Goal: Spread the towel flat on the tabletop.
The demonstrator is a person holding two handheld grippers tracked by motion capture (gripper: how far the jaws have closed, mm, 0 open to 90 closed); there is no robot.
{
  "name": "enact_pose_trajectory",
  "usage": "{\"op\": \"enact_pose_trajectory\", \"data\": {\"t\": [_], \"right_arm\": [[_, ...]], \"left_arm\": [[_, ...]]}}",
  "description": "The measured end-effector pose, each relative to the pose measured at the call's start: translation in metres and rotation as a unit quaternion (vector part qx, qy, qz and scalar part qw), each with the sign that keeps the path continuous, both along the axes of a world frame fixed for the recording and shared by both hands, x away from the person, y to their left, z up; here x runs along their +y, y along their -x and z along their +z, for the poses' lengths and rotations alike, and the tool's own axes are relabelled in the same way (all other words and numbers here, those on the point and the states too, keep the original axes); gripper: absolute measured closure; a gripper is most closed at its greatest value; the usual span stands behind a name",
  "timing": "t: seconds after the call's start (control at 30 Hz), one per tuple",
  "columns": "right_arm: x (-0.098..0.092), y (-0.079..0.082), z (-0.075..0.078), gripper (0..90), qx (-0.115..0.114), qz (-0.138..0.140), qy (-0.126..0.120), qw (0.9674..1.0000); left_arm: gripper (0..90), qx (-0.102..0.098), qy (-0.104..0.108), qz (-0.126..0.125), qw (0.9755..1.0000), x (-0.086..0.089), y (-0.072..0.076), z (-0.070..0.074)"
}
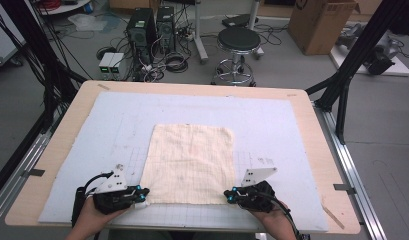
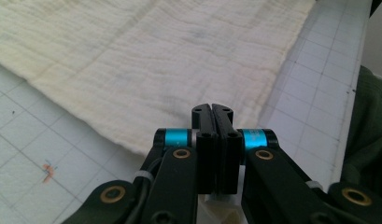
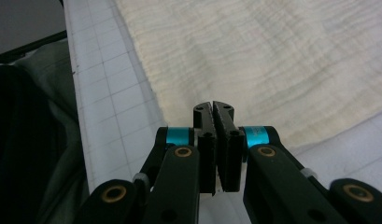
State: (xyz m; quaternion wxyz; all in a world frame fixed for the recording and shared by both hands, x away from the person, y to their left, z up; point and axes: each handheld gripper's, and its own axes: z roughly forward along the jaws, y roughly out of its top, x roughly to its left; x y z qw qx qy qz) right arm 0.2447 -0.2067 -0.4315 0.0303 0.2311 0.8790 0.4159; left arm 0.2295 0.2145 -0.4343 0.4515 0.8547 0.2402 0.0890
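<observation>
- Right gripper [image 3: 213, 106], black jaws pressed together, poised at a corner of a cream cloth [image 3: 272, 60].
- Cloth lies flat on a white gridded mat [image 3: 109, 93].
- Dark fabric at left.

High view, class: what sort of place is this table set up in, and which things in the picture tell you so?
Most likely a lab or workshop. Behind the table stand computer towers amid loose cables on a bare floor, with a stool and a cardboard box nearby.
</observation>
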Motion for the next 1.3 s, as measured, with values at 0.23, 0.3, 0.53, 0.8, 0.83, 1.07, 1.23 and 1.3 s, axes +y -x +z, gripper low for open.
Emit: {"op": "enact_pose_trajectory", "data": {"t": [0.23, 0.3, 0.53, 0.8, 0.83, 1.07, 1.23, 1.3], "right_arm": [[0.000, 0.006, -0.003, 88.2, 0.010, 0.010, 0.004, 0.9999], [0.000, 0.008, -0.003, 86.6, 0.008, 0.008, 0.005, 0.9999], [-0.005, 0.004, 0.001, 69.7, 0.002, -0.012, -0.028, 0.9995], [-0.011, -0.004, 0.007, 53.9, -0.015, -0.045, -0.059, 0.9971], [-0.012, -0.005, 0.007, 53.5, -0.014, -0.050, -0.058, 0.9969], [-0.011, -0.014, 0.009, 39.6, -0.024, -0.065, -0.066, 0.9954], [-0.010, -0.017, 0.011, 33.7, -0.038, -0.085, -0.063, 0.9936], [-0.010, -0.016, 0.011, 32.6, -0.041, -0.087, -0.060, 0.9936]], "left_arm": [[88.0, 0.004, -0.006, 0.001, 1.0000, 0.000, 0.005, -0.001], [87.3, 0.004, -0.006, 0.005, 1.0000, 0.001, 0.005, 0.000], [68.5, 0.000, 0.017, 0.030, 0.9994, 0.005, 0.001, 0.002], [63.0, -0.001, 0.043, 0.053, 0.9977, 0.010, -0.009, 0.005], [62.3, -0.001, 0.046, 0.054, 0.9975, 0.010, -0.011, 0.005], [54.1, -0.006, 0.072, 0.058, 0.9957, 0.012, -0.016, 0.008], [50.8, -0.005, 0.065, 0.064, 0.9958, 0.012, -0.019, 0.006], [50.5, -0.007, 0.061, 0.064, 0.9960, 0.012, -0.020, 0.006]]}}
